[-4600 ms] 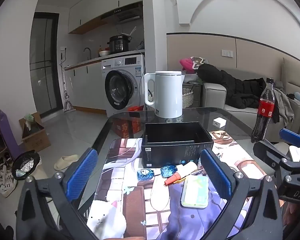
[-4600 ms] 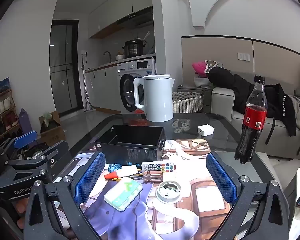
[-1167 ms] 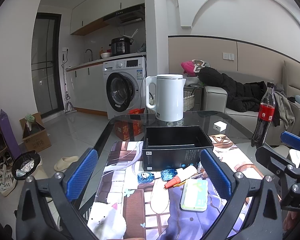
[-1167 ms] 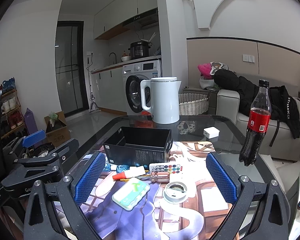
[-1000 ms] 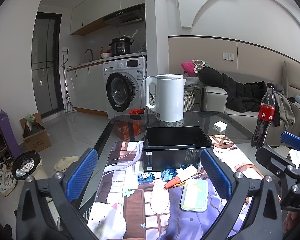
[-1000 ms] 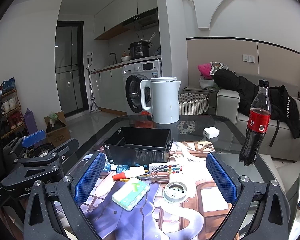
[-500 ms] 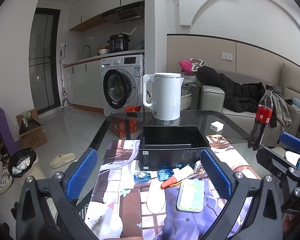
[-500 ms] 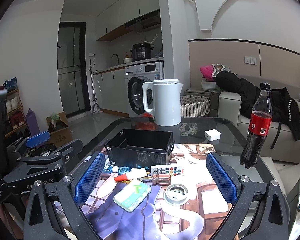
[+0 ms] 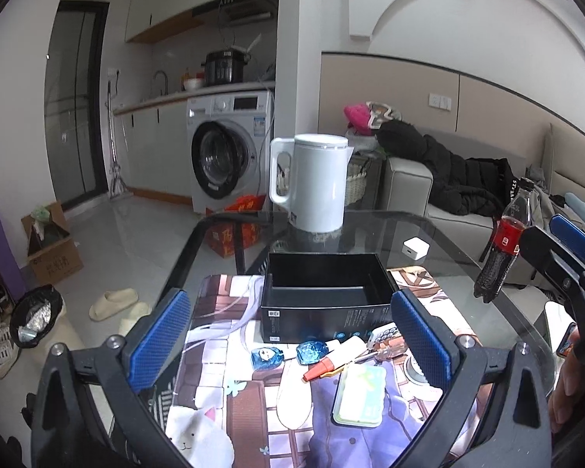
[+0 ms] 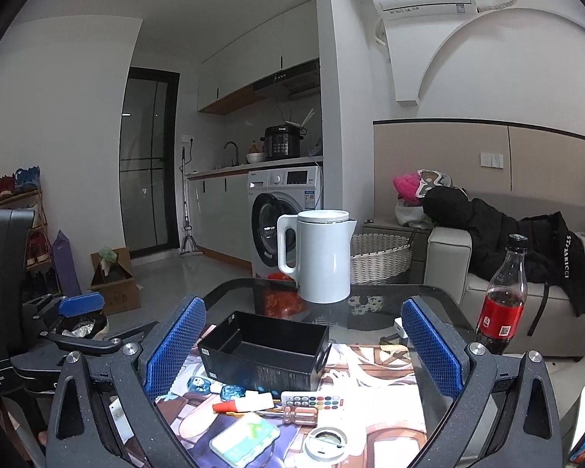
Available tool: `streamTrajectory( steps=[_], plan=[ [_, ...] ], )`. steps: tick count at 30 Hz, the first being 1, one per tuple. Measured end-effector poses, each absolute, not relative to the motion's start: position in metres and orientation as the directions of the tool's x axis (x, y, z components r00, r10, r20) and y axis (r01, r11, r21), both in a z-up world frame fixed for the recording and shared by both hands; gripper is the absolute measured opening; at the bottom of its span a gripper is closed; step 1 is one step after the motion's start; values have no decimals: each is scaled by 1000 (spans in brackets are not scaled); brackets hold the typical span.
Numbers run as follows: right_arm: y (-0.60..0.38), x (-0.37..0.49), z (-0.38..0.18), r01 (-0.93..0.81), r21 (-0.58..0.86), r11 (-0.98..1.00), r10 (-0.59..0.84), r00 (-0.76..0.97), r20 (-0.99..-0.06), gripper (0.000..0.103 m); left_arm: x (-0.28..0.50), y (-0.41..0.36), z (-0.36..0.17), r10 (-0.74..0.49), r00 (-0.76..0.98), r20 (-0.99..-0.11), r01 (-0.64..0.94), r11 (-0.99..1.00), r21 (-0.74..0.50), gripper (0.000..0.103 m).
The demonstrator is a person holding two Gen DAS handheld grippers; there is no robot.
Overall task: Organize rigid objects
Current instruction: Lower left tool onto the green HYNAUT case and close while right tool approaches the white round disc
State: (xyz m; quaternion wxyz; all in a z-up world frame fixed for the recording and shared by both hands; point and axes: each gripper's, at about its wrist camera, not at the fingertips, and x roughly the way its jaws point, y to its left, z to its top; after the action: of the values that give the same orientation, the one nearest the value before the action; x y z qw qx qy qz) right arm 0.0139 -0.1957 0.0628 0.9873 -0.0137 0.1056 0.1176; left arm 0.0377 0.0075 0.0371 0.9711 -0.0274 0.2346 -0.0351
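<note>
A black box (image 9: pixel 325 304) is sitting open on the tabletop (image 9: pixel 440 234), with a glue tube (image 9: pixel 337 357), a screwdriver (image 9: pixel 386 351) and a green case (image 9: pixel 360 394) lying just in front. The left hand-held gripper (image 9: pixel 292 347) and the right hand-held gripper (image 10: pixel 300 355) are hovering above them, released, grasping nothing.

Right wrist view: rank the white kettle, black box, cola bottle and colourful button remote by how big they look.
1. black box and white kettle: too alike in apparent size to rank, and the box sits nearer the camera.
2. cola bottle
3. remote
</note>
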Motion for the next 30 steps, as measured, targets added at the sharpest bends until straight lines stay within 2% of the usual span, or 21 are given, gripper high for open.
streamTrajectory(
  steps=[5, 11, 17, 26, 30],
  plan=[
    [-195, 43, 71, -249, -22, 968, 232, 927, -295, 102, 62, 6, 34, -88, 849, -522, 59, 996, -73, 103],
    [-201, 89, 44, -254, -21, 967, 208, 834, -512, 102, 105, -8, -6, -13, 692, -722, 9, 1000, -9, 103],
    [-212, 120, 4, -265, -13, 964, 190, 724, -664, 102, 118, -30, -33, -24, 615, -788, 66, 998, 21, 103],
    [-218, 141, -43, -270, 16, 963, 180, 597, -781, 102, 126, -57, -59, -45, 521, -852, 152, 988, 41, 102],
    [-217, 144, -62, -281, -5, 960, 157, 551, -820, 94, 128, -61, -70, -56, 494, -867, 174, 984, 35, 101]
  ],
)
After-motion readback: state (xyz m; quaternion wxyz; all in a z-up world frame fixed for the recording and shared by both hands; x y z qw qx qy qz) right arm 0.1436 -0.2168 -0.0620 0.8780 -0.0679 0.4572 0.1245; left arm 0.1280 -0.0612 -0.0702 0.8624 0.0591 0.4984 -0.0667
